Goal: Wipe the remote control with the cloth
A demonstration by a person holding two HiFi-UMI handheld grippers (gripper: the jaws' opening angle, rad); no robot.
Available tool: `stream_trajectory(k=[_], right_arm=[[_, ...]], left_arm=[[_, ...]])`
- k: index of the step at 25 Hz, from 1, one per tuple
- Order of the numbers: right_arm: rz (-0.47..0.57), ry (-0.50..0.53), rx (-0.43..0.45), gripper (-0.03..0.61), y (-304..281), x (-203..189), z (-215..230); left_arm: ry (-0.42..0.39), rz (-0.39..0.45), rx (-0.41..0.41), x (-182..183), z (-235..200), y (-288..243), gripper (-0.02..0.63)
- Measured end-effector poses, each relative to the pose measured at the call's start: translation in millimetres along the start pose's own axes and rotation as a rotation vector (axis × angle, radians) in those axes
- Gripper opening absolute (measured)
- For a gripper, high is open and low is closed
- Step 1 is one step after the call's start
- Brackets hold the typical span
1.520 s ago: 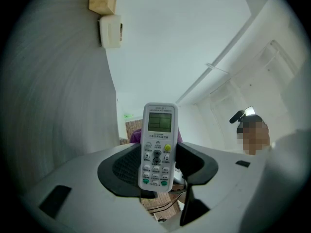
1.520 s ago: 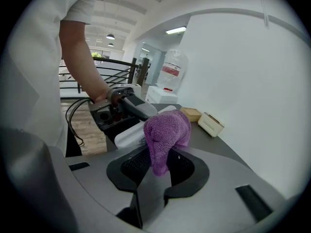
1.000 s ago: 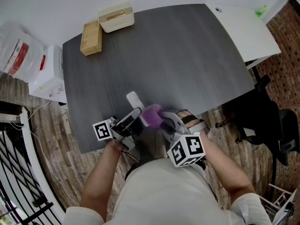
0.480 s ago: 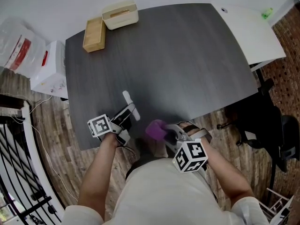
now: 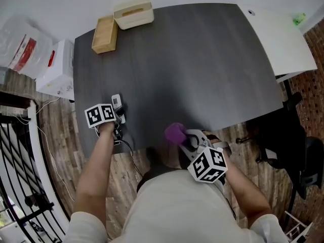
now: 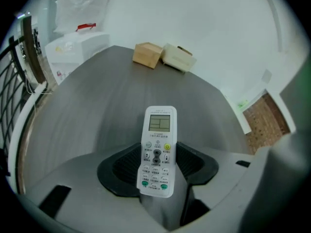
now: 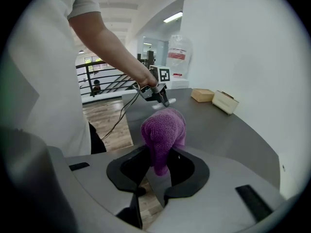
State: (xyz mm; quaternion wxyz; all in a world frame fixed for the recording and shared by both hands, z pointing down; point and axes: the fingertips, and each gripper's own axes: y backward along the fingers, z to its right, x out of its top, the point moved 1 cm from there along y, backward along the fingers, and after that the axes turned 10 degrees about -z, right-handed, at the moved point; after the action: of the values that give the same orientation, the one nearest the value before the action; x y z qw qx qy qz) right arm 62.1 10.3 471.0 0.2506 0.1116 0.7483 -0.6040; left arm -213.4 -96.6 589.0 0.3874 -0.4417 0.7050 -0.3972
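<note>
A white remote control (image 6: 158, 149) with a small screen stands upright between the jaws of my left gripper (image 6: 158, 168), which is shut on its lower half. In the head view the left gripper (image 5: 119, 111) holds the remote (image 5: 116, 101) over the left edge of the dark grey table (image 5: 202, 59). My right gripper (image 7: 158, 166) is shut on a bunched purple cloth (image 7: 163, 132). In the head view the cloth (image 5: 175, 132) and the right gripper (image 5: 185, 136) hang at the table's near edge, well apart from the remote.
A wooden box (image 5: 105, 34) and a cream box (image 5: 133, 14) sit at the table's far left corner. A white desk (image 5: 278, 34) adjoins on the right, with a black chair (image 5: 293, 146) below it. A white carton (image 5: 55, 70) and a black railing (image 5: 15, 186) stand to the left.
My left gripper has swung the remote away from the cloth, leftward and down to the table's left edge, and tipped it over. The right gripper with the cloth has drifted slightly right and back.
</note>
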Motion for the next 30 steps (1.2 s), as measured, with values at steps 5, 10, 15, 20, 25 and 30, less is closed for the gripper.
stream_trajectory(k=[5,10,15,20,25,30], right_arm=[[-0.004,-0.019,0.015,0.104,3.6,-16.8,11.6],[-0.009,-0.039,0.026,0.103,6.8,-37.1,24.5],[-0.01,-0.044,0.043,0.103,4.8,-47.7,34.6],[0.007,-0.038,0.057,0.103,1.2,-45.5,42.5],[0.023,-0.027,0.072,0.104,-1.4,-42.9,50.1],[0.032,0.001,0.088,0.104,-6.5,-34.0,54.7]], left_arm=[[0.027,-0.087,0.191,9.9,-24.1,-15.8,0.221],[0.066,-0.108,0.273,12.5,-30.3,-24.4,0.222],[0.096,-0.103,0.34,16.2,-31.2,-26.1,0.222],[0.093,-0.104,0.35,16.1,-30.7,-28.0,0.224],[0.052,-0.071,0.274,19.1,-18.5,-29.1,0.258],[0.04,-0.052,0.22,19.8,-12.7,-28.7,0.261]])
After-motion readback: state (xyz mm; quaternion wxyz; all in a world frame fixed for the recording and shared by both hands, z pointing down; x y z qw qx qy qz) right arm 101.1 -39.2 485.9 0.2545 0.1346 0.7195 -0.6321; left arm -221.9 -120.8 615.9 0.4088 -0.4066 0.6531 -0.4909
